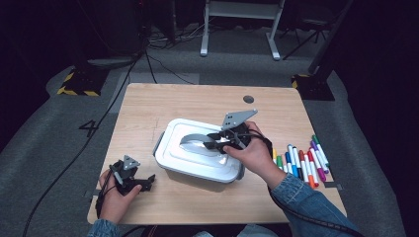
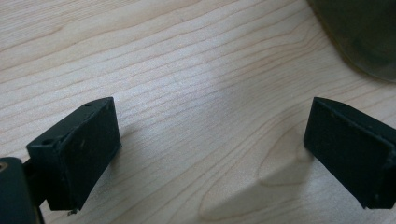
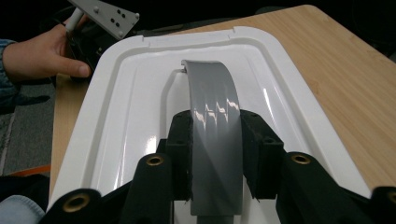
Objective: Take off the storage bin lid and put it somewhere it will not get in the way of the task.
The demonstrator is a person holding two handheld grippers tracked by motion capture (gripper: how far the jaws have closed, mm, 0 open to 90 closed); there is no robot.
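- Black jaws of the right gripper (image 3: 215, 140) are clamping the grey handle (image 3: 212, 116) from both sides, pads pressing on it.
- Handle is arching over the white lid (image 1: 197, 150) of the box, which is sitting mid-bench (image 1: 148, 106).
- Left gripper (image 1: 132, 178) is resting near the bench's front left corner, jaws standing apart over bare wood.
- Coloured markers (image 1: 304, 160) are lying right of the box.

Your left tool (image 1: 143, 183) is sitting on bare light wooden counter (image 1: 148, 106), with open room behind and left of the white lidded plastic box (image 1: 197, 158). That box is blocking the middle; the row of coloured marker pens (image 1: 304, 163) is crowding the right edge.
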